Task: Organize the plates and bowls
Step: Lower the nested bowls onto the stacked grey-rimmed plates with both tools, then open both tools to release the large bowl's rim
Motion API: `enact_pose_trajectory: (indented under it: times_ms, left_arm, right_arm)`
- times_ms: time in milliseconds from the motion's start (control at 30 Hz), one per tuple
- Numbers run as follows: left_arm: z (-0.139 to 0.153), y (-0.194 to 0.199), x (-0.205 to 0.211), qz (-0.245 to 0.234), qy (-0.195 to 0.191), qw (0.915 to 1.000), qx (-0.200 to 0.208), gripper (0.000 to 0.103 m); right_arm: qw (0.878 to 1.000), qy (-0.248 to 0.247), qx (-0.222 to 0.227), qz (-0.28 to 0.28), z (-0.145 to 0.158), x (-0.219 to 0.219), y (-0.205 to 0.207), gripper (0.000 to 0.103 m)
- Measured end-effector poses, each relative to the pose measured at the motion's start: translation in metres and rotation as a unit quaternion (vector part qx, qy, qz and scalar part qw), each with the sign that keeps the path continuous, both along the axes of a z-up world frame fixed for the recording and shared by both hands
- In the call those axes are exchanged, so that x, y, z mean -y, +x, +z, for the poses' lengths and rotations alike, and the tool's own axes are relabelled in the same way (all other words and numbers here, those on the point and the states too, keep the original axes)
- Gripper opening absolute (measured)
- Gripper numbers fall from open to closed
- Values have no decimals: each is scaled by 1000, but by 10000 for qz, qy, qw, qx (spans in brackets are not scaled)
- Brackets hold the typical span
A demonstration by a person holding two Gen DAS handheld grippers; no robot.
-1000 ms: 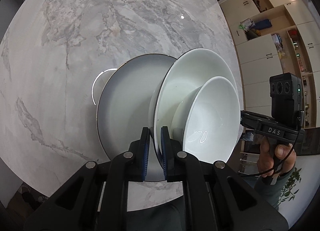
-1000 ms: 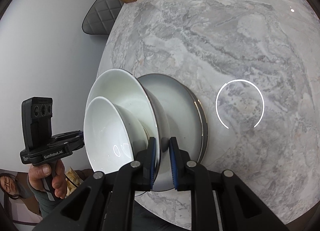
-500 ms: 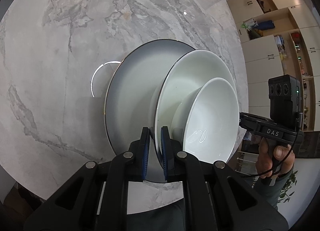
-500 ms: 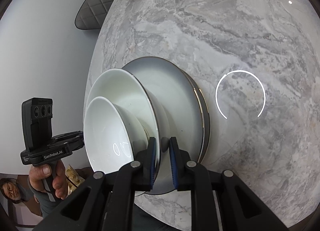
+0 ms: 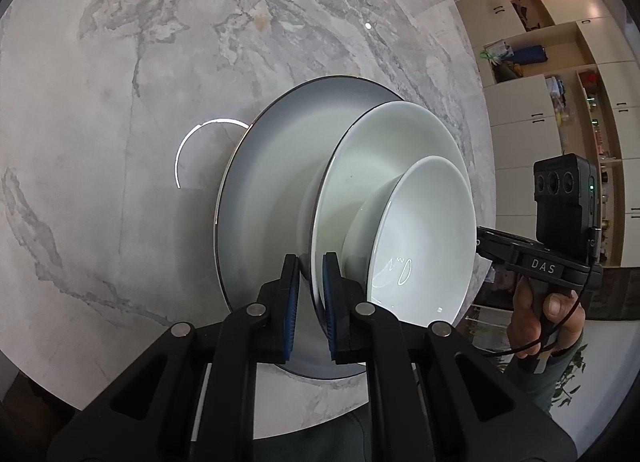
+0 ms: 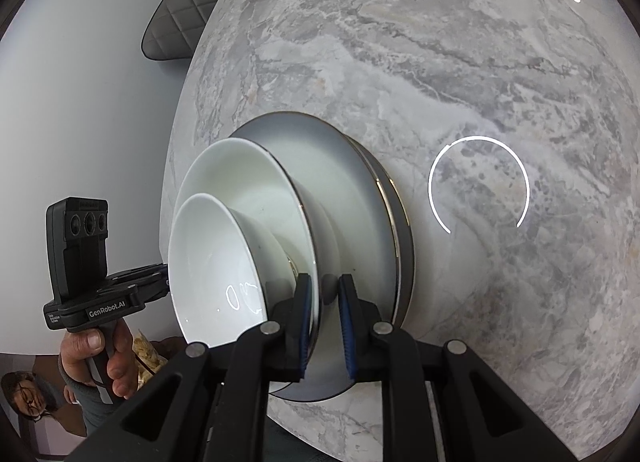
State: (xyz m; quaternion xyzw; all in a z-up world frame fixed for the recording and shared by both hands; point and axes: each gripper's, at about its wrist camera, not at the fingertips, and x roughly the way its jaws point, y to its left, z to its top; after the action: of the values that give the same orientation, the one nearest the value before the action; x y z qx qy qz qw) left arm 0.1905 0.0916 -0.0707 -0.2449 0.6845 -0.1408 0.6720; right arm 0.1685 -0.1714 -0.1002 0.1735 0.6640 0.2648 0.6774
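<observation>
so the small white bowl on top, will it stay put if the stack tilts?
Probably not. The small bowl sits loose in the larger white bowl, ungripped; both look glossy, so it would likely slide. It looks like ceramic: stiff, and apt to chip if it slid off.

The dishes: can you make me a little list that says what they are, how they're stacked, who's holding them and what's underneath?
dishes: small white bowl, larger white dish, grey plate
stacking: small bowl sits in the white dish; grey plate is below
held by: left hand-held gripper and right hand-held gripper, each pinching the white dish's rim
jaws: both closed on the rim
underneath: grey marble table; whether the white dish rests on the grey plate is unclear
people: a hand on each gripper handle
</observation>
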Motion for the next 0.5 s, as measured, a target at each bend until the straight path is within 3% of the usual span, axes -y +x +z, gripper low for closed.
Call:
enact_pose_trajectory:
  times_ms: [500]
  left_arm:
    - [5, 0, -4, 42, 173, 9994, 282, 12]
  right_arm:
    - [9994, -103, 325, 106, 5, -3, 0, 19]
